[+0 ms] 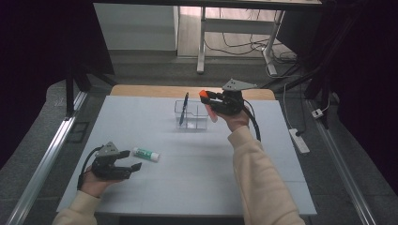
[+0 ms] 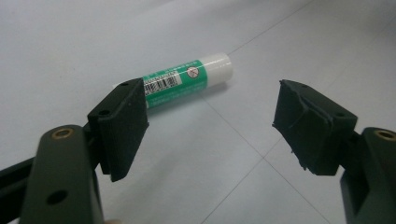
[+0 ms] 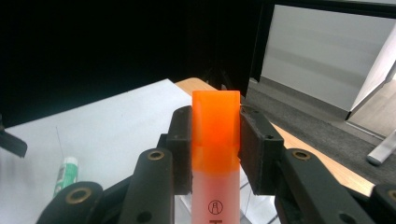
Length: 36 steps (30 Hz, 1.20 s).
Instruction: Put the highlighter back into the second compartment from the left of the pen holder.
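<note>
High view: right gripper [image 1: 212, 102] clamps a translucent pink highlighter [image 3: 215, 154] with orange cap beside a clear plastic box [image 1: 191, 115]; left gripper [image 1: 132, 160] rests spread wide near a cylindrical green-and-white glue stick [image 1: 146, 153].

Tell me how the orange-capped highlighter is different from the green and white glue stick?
The orange-capped highlighter is held up in the air, clamped in the right gripper; the green and white glue stick lies flat on the table, untouched, just beyond the open left gripper. The highlighter is orange and pale pink; the glue stick is green with a white cap. Both are capped stick shapes.
</note>
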{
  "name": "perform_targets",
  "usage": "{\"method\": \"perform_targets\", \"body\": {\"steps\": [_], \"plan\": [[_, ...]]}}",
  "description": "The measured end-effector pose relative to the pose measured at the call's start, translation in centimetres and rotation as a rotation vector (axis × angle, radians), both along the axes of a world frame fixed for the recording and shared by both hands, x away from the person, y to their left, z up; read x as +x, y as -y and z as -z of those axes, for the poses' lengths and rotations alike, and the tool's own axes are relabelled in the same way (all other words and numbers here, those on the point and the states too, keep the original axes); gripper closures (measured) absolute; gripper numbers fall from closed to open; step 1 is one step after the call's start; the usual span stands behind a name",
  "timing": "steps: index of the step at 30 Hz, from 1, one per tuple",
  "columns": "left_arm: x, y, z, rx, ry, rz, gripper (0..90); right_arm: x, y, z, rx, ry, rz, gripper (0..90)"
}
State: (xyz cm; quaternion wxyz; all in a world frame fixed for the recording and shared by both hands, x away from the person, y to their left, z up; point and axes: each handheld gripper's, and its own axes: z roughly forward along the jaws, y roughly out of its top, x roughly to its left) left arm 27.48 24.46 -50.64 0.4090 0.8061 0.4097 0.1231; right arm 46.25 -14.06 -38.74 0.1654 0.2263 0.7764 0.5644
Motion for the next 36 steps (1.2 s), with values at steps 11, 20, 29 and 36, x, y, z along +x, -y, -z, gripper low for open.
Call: {"method": "perform_targets", "body": {"steps": [11, 20, 29, 36], "plan": [[0.0, 0.0, 0.0, -0.001, -0.002, 0.001, 25.8, 1.2, -0.5, 0.0, 0.028, -0.013, 0.023, 66.8], [0.1, -0.2, 0.1, -0.003, -0.003, 0.000, 25.8, 2.2, -1.1, 0.0, 0.028, -0.020, 0.040, 66.8], [0.1, -0.1, 0.1, -0.004, -0.004, 0.000, 25.8, 3.2, -2.2, -0.1, 0.038, -0.029, 0.052, 66.8], [0.1, -0.2, 0.1, -0.005, -0.004, 0.001, 25.8, 4.0, -3.6, 0.0, 0.049, -0.032, 0.047, 66.8]]}}
